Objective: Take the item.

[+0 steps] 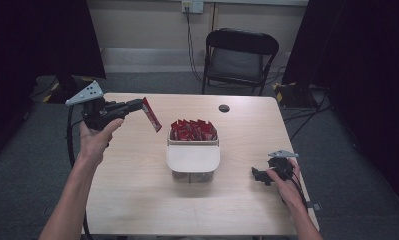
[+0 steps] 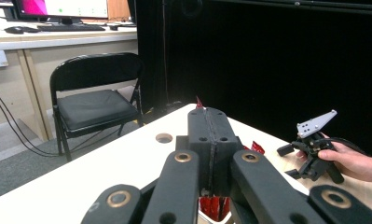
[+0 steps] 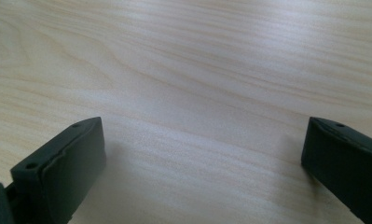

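Note:
My left gripper (image 1: 138, 104) is raised above the table's left part, shut on a thin red packet (image 1: 152, 115) that hangs slanted from its jaws. In the left gripper view the jaws (image 2: 210, 117) stand pressed together, and the packet's red tip (image 2: 199, 102) pokes out beyond them. A white container (image 1: 193, 161) at the table's middle holds several red packets (image 1: 193, 130) standing upright. My right gripper (image 1: 257, 175) rests low on the table at the right. Its jaws (image 3: 202, 154) are wide apart over bare wood with nothing between them.
The light wooden table (image 1: 137, 190) has a round cable hole (image 1: 224, 108) near its far edge. A black folding chair (image 1: 238, 57) stands behind the table. Black curtains hang at both sides. The right hand and its gripper (image 2: 312, 156) are visible across the table.

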Available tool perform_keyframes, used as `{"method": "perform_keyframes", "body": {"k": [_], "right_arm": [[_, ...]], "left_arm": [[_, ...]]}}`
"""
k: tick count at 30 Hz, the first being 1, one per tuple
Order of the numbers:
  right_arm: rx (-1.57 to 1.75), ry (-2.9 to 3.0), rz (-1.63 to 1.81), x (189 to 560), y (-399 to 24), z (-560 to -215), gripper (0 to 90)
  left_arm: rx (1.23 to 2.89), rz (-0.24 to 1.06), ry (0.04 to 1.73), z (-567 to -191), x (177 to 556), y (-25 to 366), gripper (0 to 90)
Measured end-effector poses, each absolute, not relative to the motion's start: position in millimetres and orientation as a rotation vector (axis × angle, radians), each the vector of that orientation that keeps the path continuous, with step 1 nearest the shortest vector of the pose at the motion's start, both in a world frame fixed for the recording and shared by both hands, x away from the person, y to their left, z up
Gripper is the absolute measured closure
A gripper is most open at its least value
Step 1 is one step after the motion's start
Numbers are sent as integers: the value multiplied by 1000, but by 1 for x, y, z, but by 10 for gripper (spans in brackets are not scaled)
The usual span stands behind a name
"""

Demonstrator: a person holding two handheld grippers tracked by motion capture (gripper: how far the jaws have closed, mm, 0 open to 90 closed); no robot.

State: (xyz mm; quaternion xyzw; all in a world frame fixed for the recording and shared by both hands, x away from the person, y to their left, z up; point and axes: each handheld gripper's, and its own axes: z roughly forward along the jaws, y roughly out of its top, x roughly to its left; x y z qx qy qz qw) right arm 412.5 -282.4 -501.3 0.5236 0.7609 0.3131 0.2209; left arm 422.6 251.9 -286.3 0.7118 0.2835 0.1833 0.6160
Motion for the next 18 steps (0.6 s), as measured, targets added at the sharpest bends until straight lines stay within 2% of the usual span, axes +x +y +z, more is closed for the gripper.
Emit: {"method": "perform_keyframes", "body": {"k": [18], "right_arm": [[1446, 2105, 866, 413, -282, -501, 0]], "left_arm": [[1656, 441, 740, -306, 439, 264, 900]]}}
